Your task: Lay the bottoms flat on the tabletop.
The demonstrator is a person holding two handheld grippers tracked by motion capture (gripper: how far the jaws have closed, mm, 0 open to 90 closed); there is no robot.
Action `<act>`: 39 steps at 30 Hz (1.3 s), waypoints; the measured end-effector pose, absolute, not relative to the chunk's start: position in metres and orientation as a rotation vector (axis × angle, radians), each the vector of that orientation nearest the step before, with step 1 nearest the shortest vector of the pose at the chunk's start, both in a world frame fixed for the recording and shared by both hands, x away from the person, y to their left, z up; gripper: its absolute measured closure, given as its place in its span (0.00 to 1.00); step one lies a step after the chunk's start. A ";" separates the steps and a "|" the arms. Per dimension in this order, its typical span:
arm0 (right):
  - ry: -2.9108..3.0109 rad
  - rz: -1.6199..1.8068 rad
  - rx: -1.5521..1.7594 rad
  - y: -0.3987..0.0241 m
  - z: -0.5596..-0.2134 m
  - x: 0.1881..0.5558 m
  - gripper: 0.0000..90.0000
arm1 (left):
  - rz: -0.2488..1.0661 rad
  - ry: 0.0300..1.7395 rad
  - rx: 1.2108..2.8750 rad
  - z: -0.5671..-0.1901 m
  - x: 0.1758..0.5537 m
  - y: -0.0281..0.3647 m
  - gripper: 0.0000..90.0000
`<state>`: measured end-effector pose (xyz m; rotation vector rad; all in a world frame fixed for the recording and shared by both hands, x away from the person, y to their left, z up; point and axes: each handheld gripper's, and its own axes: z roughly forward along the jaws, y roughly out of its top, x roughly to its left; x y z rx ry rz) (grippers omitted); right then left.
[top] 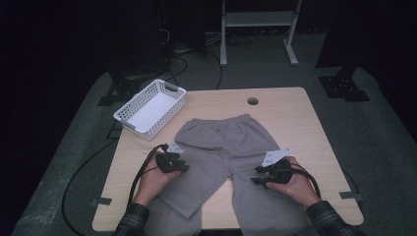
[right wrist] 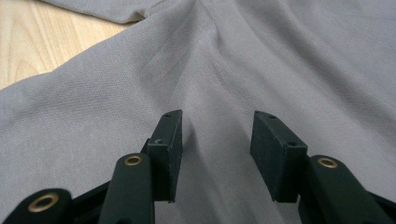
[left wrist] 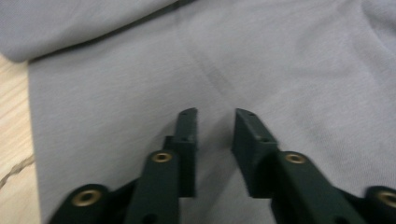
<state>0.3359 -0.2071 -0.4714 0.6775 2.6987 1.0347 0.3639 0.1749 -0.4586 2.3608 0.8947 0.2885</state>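
Note:
A pair of grey trousers (top: 221,147) lies flat on the wooden table (top: 295,123), waistband at the far side, both legs running toward the person. My left gripper (top: 184,168) rests over the left leg, near its outer edge. In the left gripper view its jaws (left wrist: 215,114) stand a narrow gap apart above smooth grey cloth (left wrist: 280,56), with nothing between them. My right gripper (top: 255,175) hovers at the inner side of the right leg. Its jaws (right wrist: 218,116) stand wider apart over the cloth (right wrist: 280,56), where a soft crease runs toward the gap.
A white slatted basket (top: 172,88) sits at the table's far left corner. A round cable hole (top: 253,101) lies near the far edge. Bare wood (left wrist: 11,116) shows left of the cloth, and bare wood (right wrist: 37,37) at upper left. Cables trail down the left side.

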 end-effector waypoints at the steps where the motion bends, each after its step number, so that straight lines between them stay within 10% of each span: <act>1: 2.699 1.034 0.677 -0.207 -0.471 0.336 0.58 | 0.284 0.896 2.362 -0.459 0.363 0.176 0.89; 25: 2.704 1.026 0.665 -0.208 -0.471 0.336 0.58 | 0.074 0.822 2.390 -0.458 0.285 0.161 0.99; 39: 2.640 1.044 0.692 -0.214 -0.461 0.336 0.58 | 0.256 0.881 2.318 -0.456 0.306 0.177 0.58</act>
